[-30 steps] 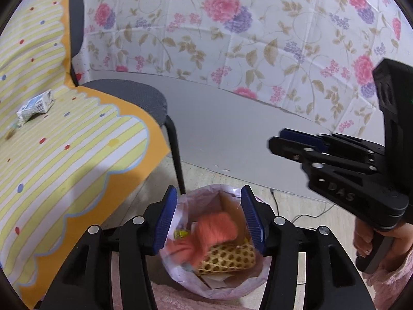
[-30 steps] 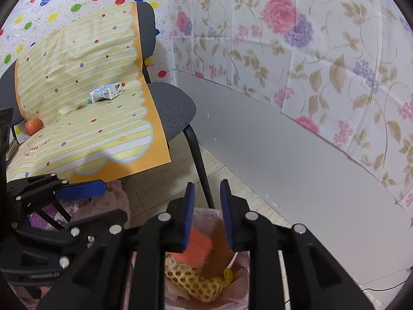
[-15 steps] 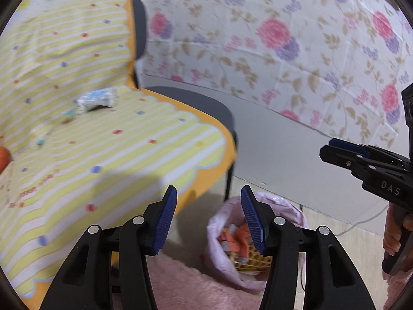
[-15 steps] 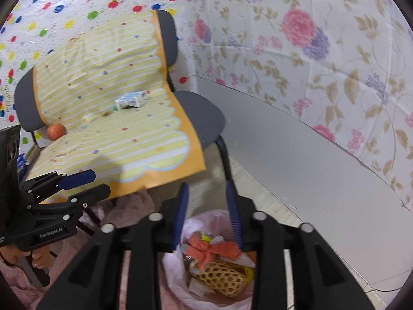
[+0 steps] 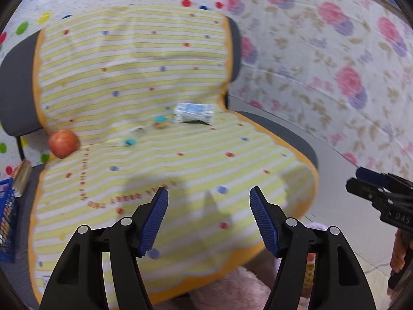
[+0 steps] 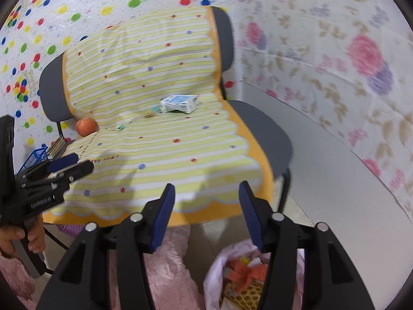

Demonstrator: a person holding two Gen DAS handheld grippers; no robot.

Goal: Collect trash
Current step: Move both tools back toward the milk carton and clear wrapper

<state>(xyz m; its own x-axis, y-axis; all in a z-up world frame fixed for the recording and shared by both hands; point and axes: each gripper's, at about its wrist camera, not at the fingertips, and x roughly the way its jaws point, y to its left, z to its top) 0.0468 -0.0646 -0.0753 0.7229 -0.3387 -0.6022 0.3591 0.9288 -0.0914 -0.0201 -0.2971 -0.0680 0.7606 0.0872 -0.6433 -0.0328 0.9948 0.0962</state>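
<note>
A crumpled white and blue carton (image 5: 194, 112) (image 6: 180, 103) lies at the back of a chair seat covered by a yellow striped cloth (image 5: 167, 160) (image 6: 160, 149). Small scraps (image 5: 129, 142) lie left of it. My left gripper (image 5: 207, 201) hovers over the cloth's front part, its jaws opening with nothing between them. My right gripper (image 6: 206, 196) is above the floor in front of the chair, jaws opening and empty. Below it stands a pink-lined trash bin (image 6: 232, 279) holding orange peel and a yellow foam net.
An apple (image 5: 63, 143) (image 6: 86, 127) rests at the seat's left edge. A blue basket (image 5: 6, 222) (image 6: 36, 156) stands further left. Pink fluffy rug (image 6: 175, 271) covers the floor near the bin. Floral and dotted sheets line the walls.
Both grippers swung up and left from over the bin toward the chair. Their jaws have widened, the right from nearly shut around orange trash, which now lies in the bin.
</note>
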